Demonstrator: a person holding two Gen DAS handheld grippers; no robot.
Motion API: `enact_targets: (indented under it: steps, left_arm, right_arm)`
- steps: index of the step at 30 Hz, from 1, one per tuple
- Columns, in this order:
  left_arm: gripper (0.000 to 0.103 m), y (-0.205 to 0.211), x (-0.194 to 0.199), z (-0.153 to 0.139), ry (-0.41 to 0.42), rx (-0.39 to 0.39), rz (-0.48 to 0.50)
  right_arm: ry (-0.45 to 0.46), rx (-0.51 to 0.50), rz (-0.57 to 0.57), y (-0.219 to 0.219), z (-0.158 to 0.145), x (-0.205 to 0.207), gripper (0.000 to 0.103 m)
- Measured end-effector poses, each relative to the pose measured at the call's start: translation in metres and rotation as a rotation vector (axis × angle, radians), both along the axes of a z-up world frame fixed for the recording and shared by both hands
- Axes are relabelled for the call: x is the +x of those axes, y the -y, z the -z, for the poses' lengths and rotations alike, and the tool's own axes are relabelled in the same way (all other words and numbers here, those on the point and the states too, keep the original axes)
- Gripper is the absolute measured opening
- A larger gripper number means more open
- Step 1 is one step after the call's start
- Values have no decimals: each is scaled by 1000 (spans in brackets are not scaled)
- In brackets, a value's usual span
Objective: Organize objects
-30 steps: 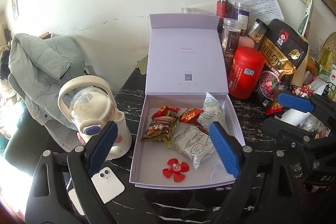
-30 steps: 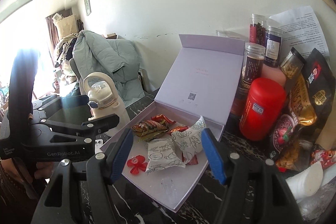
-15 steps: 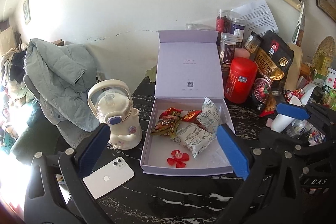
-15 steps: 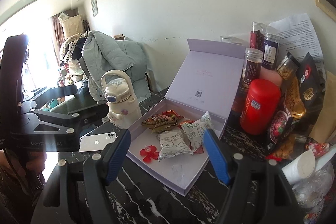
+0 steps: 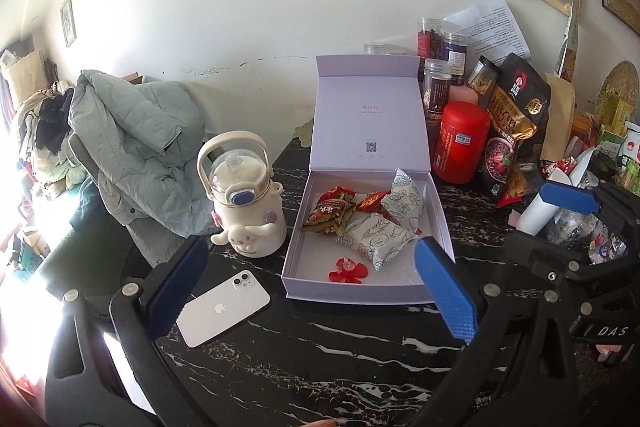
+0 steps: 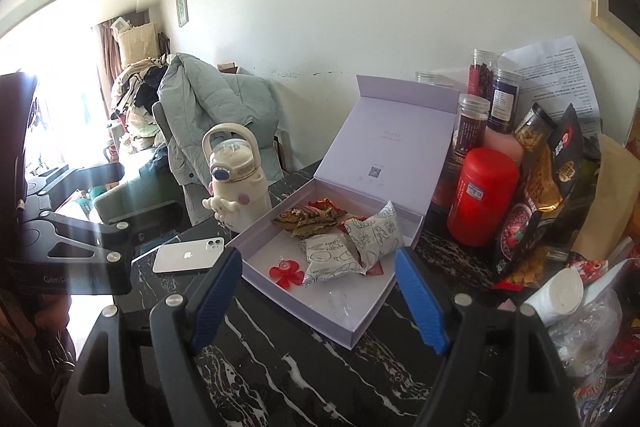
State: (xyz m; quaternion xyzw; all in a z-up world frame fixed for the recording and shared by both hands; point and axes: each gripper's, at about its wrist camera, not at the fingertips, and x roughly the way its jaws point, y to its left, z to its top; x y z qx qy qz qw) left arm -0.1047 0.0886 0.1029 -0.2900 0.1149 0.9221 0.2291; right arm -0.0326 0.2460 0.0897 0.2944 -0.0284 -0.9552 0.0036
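An open lilac box [image 5: 352, 293] lies on the black marble table with its lid upright. Inside are two white patterned snack packets [image 5: 374, 239], red and green packets [image 5: 328, 213] and a red flower-shaped piece [image 5: 347, 271]. My left gripper [image 5: 311, 251] hovers short of the box's near wall, open wide and holding nothing. My right gripper [image 6: 319, 255] faces the box [image 6: 312, 311] from the right. Its jaws are opening, with nothing between them. The packets [image 6: 332, 259] and the flower [image 6: 286, 273] lie beyond its fingertips.
A white phone [image 5: 224, 307] lies face down left of the box, beside a cream handled bottle [image 5: 244, 203]. A red canister [image 5: 462, 143], jars and snack bags [image 5: 512, 131] crowd the right and back. A grey-green jacket [image 5: 136, 139] hangs past the table's left edge.
Both grippers have drawn back from the box, which now looks smaller and farther. Both pairs of jaws stand wider apart. The whole phone has come into view.
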Motion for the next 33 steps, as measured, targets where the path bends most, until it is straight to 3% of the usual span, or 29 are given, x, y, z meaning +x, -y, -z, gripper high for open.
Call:
enact_targets:
  steps: [9, 33]
  left_arm:
    - [103, 18, 5, 24, 67, 13, -28]
    - [103, 38, 7, 43, 100, -10, -60]
  right_arm:
    - [15, 30, -56, 18, 8, -2, 80]
    - [80, 38, -101, 35, 27, -15, 80]
